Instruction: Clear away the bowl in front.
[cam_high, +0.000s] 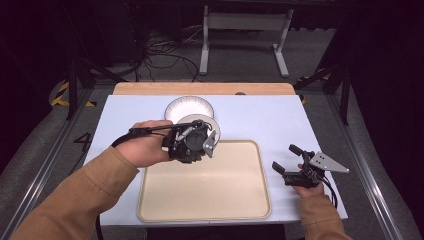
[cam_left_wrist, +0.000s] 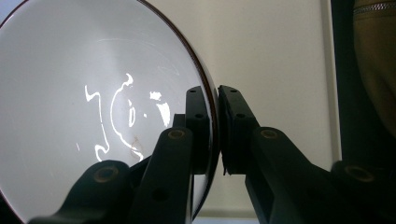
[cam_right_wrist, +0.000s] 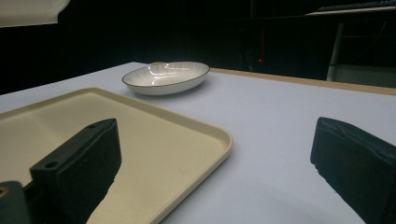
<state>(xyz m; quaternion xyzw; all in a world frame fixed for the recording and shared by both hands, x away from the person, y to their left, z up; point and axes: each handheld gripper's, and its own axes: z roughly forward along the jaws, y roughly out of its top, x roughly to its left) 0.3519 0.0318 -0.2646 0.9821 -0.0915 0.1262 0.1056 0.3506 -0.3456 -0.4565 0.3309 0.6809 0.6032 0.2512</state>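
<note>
because my left gripper (cam_high: 197, 142) sits over the plate it holds, i can make out little of that held plate (cam_high: 212, 126) from the high view: just a pale arc of rim showing past the black body and the cable. from the left gripper view the held plate (cam_left_wrist: 93, 107) is cut off at the left and bottom edges, and bright reflections on its glossy white inside hide any detail there. its dark rim is pinched between the 2 fingers (cam_left_wrist: 198, 121), clenched on it, with the plate standing on edge rather than lying flat. it hangs over the far edge of the cream tray (cam_high: 205, 185), and i cannot tell whether it touches anything below.

a 2nd plate (cam_high: 185, 106) lies on the worktop (cam_high: 260, 120) just beyond, partly covered by the held one in the high view; the right gripper view shows this 2nd plate (cam_right_wrist: 166, 77) flat, ribbed and holding nothing. the tray (cam_right_wrist: 154, 140) also holds nothing.

my right gripper (cam_high: 289, 157) rests near the tray's right side on the worktop, fingers (cam_right_wrist: 77, 163) spread wide apart and released, nothing between them.
</note>
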